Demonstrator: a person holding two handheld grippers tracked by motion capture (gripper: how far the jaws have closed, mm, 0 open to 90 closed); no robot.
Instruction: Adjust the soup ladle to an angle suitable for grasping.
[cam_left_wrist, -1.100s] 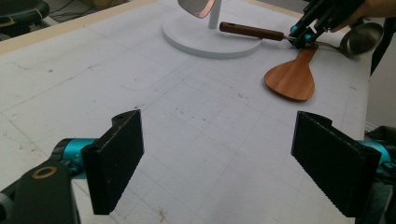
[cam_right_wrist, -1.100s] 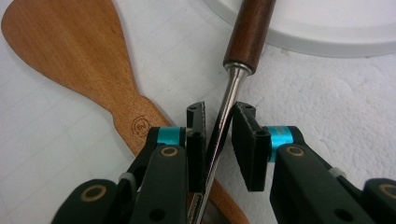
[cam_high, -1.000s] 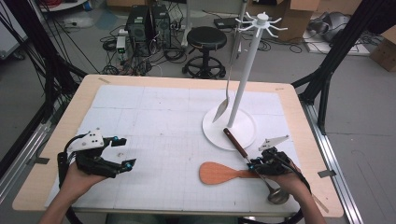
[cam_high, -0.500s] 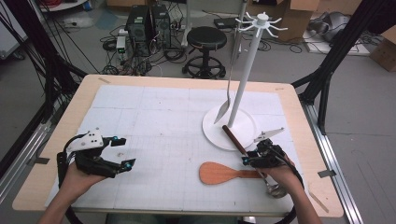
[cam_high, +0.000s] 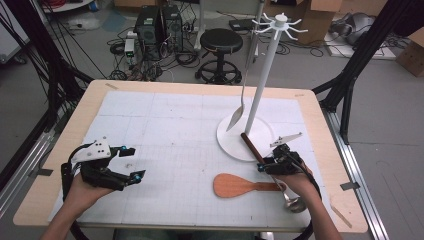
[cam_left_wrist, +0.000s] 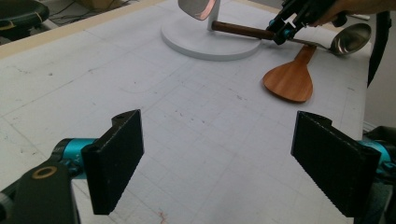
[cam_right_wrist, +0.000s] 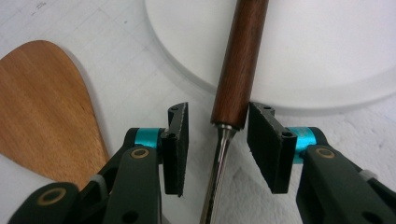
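A ladle with a dark wooden handle (cam_high: 251, 147) lies with its handle end on the white rack base (cam_high: 235, 142) and its steel bowl (cam_high: 295, 204) near the front edge. My right gripper (cam_high: 267, 167) straddles it where wood meets steel (cam_right_wrist: 238, 60). Its jaws have just been opening and stand open, with the handle between them and a gap at the left pad (cam_right_wrist: 180, 144). A wooden spatula (cam_high: 235, 185) lies flat just to the left. My left gripper (cam_high: 136, 161) rests wide open over the mat, nothing between its pads (cam_left_wrist: 116, 158).
The white rack pole (cam_high: 265, 75) rises from its base, with a metal spoon (cam_high: 235, 120) hanging from a top hook. A white gridded mat (cam_high: 165, 130) covers most of the wooden table. A stool and cables stand beyond the far edge.
My right gripper has slid along the ladle toward the rack base, and its jaws stand wider than a second ago. The left gripper, ladle and spatula have stayed put.
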